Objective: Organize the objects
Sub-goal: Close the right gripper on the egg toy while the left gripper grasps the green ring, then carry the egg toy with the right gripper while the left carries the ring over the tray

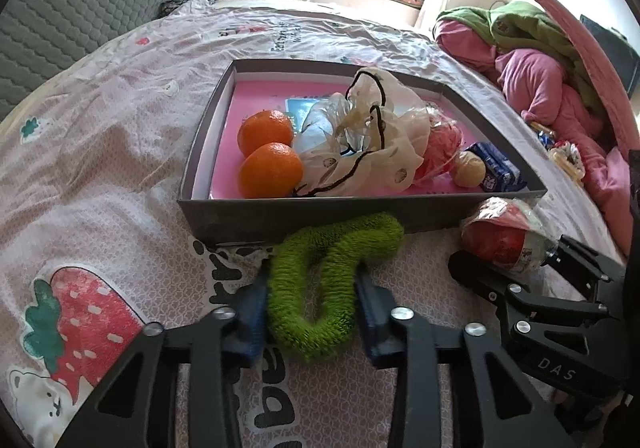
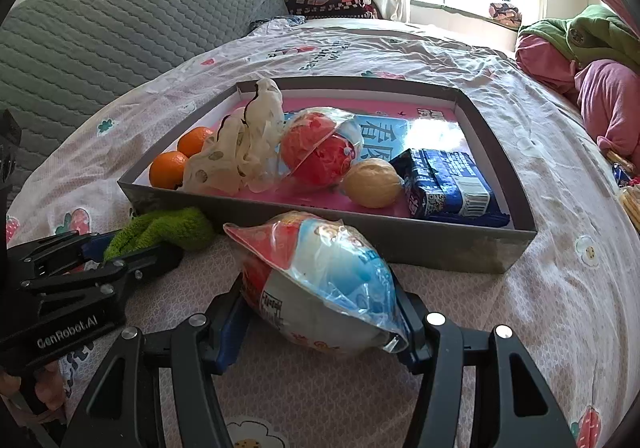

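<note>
Your left gripper (image 1: 311,312) clamps the green loop (image 1: 320,284), bottom centre of its view, just before the tray (image 1: 320,216). Your right gripper (image 2: 320,324) pinches the wrapped egg (image 2: 320,280), bottom centre, on the bedsheet (image 2: 560,288) near the tray's front wall.

Our left gripper (image 1: 312,312) and right gripper (image 2: 320,312) both angle downward, jaws clamped on something.

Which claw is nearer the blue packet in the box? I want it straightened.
Right. The right claw, shut on a wrapped snack, sits just outside the box wall near the blue packet; the left claw grips the green scrunchie farther off.
</note>
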Demonstrator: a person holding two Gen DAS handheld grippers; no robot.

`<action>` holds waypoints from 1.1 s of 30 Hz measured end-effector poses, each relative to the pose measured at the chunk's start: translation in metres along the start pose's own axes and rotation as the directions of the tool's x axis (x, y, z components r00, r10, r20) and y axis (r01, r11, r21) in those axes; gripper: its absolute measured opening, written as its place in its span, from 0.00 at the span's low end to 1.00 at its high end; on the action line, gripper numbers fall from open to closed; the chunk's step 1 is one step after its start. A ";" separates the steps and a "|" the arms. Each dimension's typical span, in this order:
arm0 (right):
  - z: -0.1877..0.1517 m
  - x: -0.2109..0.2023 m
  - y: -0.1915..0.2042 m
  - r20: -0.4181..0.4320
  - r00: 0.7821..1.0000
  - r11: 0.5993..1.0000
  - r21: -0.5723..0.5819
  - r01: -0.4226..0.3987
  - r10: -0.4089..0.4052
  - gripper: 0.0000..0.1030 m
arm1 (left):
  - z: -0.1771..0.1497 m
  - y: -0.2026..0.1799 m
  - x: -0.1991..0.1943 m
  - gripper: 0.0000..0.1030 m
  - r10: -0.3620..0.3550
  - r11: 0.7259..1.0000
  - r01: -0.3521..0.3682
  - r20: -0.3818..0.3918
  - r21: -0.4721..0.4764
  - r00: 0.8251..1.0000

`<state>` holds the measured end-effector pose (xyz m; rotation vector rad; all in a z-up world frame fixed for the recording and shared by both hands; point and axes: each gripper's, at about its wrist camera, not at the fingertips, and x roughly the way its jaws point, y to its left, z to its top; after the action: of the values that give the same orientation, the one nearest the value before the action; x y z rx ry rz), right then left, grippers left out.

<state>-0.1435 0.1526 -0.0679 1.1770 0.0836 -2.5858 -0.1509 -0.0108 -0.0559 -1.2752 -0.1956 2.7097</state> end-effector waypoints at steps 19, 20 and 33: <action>0.008 -0.033 0.000 0.078 0.997 1.000 0.011 -0.017 0.016 0.58 | 0.008 -0.009 -0.044 0.23 -0.031 1.000 0.031 0.089 0.001 0.996; 0.009 -0.036 0.000 0.084 0.996 1.000 0.011 -0.017 0.016 0.58 | 0.011 -0.009 -0.047 0.23 -0.030 1.000 0.030 0.095 0.002 0.995; 0.038 -0.074 -0.006 0.190 0.982 1.000 0.000 0.007 -0.007 0.58 | 0.037 -0.013 -0.076 0.23 -0.020 1.000 0.018 0.175 0.015 0.984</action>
<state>-0.1269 0.1698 0.0117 0.9251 0.0476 -2.6893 -0.1307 -0.0142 0.0276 -1.0258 -0.2071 2.8010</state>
